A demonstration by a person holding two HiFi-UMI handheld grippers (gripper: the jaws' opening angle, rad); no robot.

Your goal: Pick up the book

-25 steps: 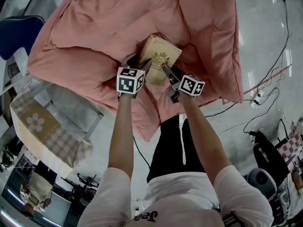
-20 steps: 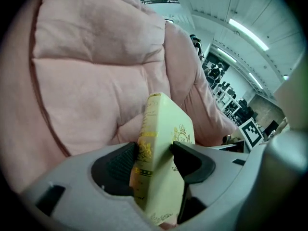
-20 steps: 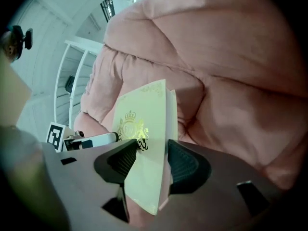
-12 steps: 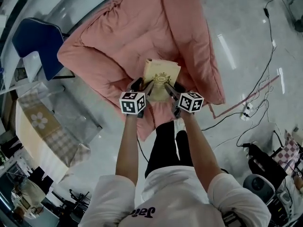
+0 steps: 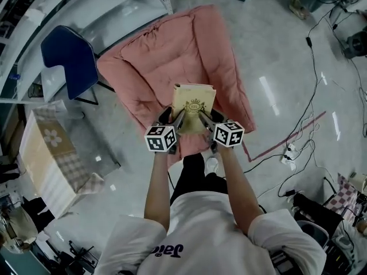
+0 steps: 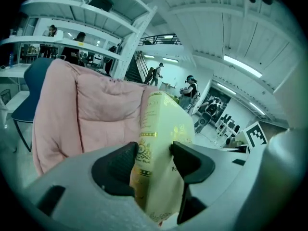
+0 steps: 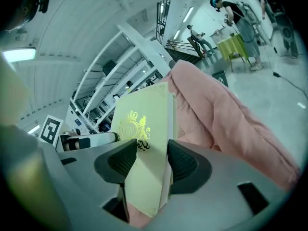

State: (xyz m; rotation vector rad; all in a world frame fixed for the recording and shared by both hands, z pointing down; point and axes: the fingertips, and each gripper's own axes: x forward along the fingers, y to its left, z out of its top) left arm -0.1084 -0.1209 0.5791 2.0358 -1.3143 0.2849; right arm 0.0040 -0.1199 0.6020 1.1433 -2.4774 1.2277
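Bright overhead lighting, floor glare, fisheye edges

You stand in large open hall, lab or studio type, not home. Evidence:
- glossy pale floor [image 5: 275,56] with loose cables [image 5: 313,90] and power strip [image 5: 289,152]
- red tape line [image 5: 287,134] on floor
- white steel racking [image 6: 77,6], staircase [image 6: 137,69] behind
- ceiling strip lights [image 6: 243,66]
- other people [image 6: 190,88] in background
- blue chair [image 5: 66,56] and pink padded lounger [image 5: 172,62] on bare floor

Pink quilt [image 5: 172,56] beside a blue chair [image 5: 67,55] (cables [image 5: 312,73] on the floor [image 5: 275,50])
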